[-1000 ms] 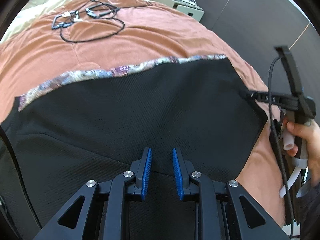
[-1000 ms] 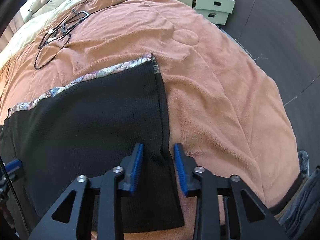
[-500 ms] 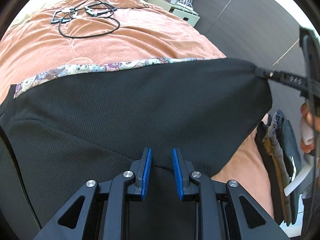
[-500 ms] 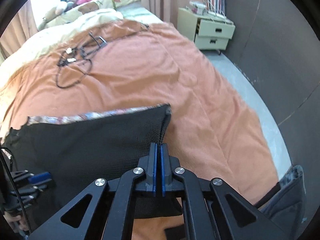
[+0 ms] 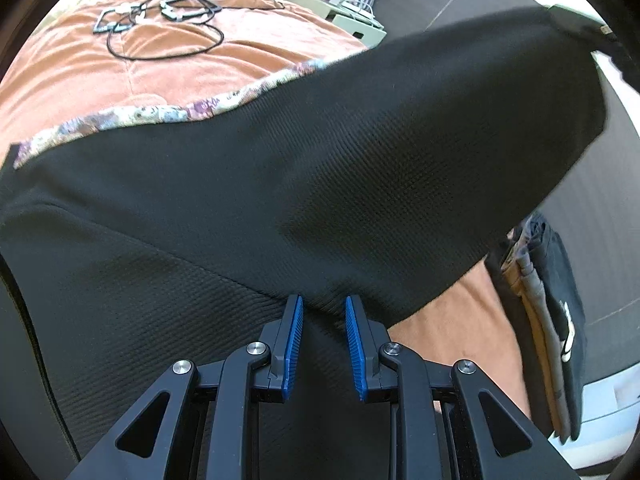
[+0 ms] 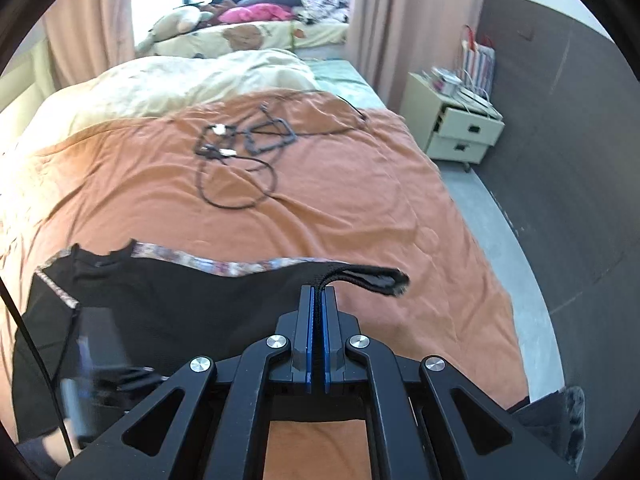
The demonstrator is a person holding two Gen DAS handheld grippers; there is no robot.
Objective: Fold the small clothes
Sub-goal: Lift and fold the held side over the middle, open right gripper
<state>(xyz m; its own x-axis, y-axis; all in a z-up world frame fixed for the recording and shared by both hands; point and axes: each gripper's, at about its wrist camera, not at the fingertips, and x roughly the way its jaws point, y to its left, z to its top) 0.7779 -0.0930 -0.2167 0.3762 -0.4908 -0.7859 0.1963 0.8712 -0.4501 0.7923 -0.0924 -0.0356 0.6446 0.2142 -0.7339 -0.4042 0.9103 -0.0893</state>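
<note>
- Your right gripper (image 6: 319, 300) is clamped tight on the black garment (image 6: 168, 312); a hem corner flops out past the blue pads toward 2 o'clock. Only the right wrist view shows this pinch.
- The left wrist view shows that lifted side (image 5: 400, 152) as a raised black sheet reaching to 1 o'clock, above the orange blanket (image 5: 100, 64).
- Your left gripper (image 5: 322, 320) has its jaws partly apart over the cloth at 6 o'clock. Fabric lies between the pads; I cannot tell whether they press it.
- Only the right wrist view shows the bedside cabinet (image 6: 460, 132) at 2 o'clock; both show the black cable (image 6: 240, 160) at 11 o'clock.
</note>
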